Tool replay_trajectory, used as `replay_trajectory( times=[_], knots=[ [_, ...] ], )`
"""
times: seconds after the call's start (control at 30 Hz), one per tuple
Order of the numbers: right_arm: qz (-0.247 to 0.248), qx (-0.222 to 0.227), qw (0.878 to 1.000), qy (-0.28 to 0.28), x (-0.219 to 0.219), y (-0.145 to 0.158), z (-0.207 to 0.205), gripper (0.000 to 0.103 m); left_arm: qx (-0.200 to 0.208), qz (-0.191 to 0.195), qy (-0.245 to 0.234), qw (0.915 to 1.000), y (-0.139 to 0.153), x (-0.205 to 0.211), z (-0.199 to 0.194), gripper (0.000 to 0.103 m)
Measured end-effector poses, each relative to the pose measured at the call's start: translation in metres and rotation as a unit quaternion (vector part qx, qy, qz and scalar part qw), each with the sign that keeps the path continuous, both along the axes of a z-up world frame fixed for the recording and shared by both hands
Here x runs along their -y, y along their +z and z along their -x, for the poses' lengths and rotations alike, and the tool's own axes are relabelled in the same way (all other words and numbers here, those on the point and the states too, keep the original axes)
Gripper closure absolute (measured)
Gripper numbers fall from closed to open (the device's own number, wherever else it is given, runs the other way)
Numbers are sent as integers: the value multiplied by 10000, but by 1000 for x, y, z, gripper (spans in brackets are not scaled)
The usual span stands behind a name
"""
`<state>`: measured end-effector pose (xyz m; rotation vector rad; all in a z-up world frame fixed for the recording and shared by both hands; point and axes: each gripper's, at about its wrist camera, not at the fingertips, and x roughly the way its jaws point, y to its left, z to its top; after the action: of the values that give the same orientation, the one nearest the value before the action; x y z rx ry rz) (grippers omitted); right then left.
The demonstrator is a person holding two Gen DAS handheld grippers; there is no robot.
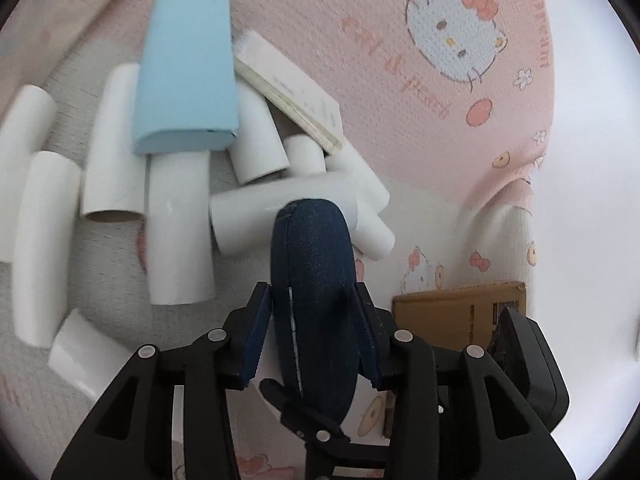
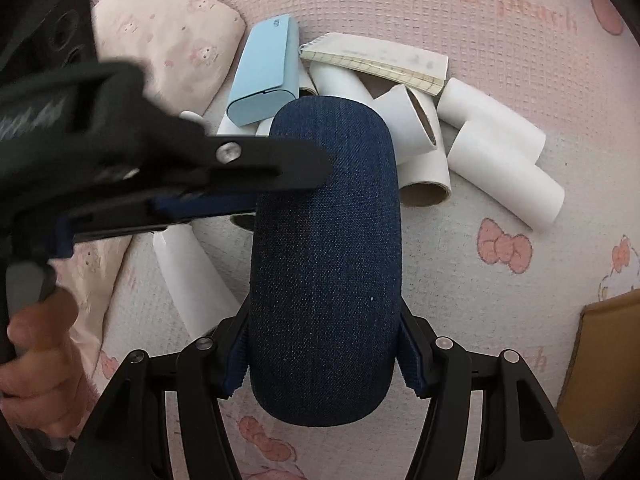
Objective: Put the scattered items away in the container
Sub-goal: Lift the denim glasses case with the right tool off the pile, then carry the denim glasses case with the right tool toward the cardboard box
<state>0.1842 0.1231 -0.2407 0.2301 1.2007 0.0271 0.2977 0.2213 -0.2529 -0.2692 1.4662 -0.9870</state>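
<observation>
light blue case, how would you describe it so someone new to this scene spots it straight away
On the pink cartoon-print mat lies a heap of white cardboard tubes. The light blue case rests on the heap's far left side, beside a notepad. It is the only pale blue thing there, smooth and rounded, lighter than the dark denim case.

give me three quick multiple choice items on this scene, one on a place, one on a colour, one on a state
1. Where does the lined notepad lie?
A. on top of white cardboard tubes
B. inside the brown cardboard box
C. under the pillow

2. What colour is the small hard case beside the tubes?
A. red
B. light blue
C. black

3. What is the right gripper doing?
A. hanging empty
B. clamping a tube
C. gripping the dark blue denim case

Answers: 1 A, it rests across the tubes; 2 B, pale blue shell; 3 C, jaws press its sides.
</observation>
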Motion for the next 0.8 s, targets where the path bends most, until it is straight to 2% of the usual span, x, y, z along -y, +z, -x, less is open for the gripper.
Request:
replay_trajectory(
  times=[0.07, 0.17, 0.37, 0.47, 0.63, 0.8],
  knots=[
    [55, -78, 9999, -37, 4, -5, -15, 43, 40, -52, -114, 9999, 0, 3, 0, 60],
    [-134, -49, 9997, -217, 13, -3, -14, 43, 116, -127, -74, 9998, 0, 3, 2, 60],
    [-395, 172, 9984, -373, 25, -2, -11, 42, -16, -180, -18, 9998, -5, 3, 1, 60],
    [-581, 94, 9973, -430, 29, -6, -12, 42, 9, -222, 5, 9998, -4, 3, 2, 61],
    [-641, 291, 9964, -476, 29, 0, -2, 42, 211, -248, -24, 9995, 11, 1, 6, 61],
    [-629, 629, 9947, -510, 28, 23, 9, 42, 544, -150, 83, 9984, 40, 0, 9, 61]
  ],
)
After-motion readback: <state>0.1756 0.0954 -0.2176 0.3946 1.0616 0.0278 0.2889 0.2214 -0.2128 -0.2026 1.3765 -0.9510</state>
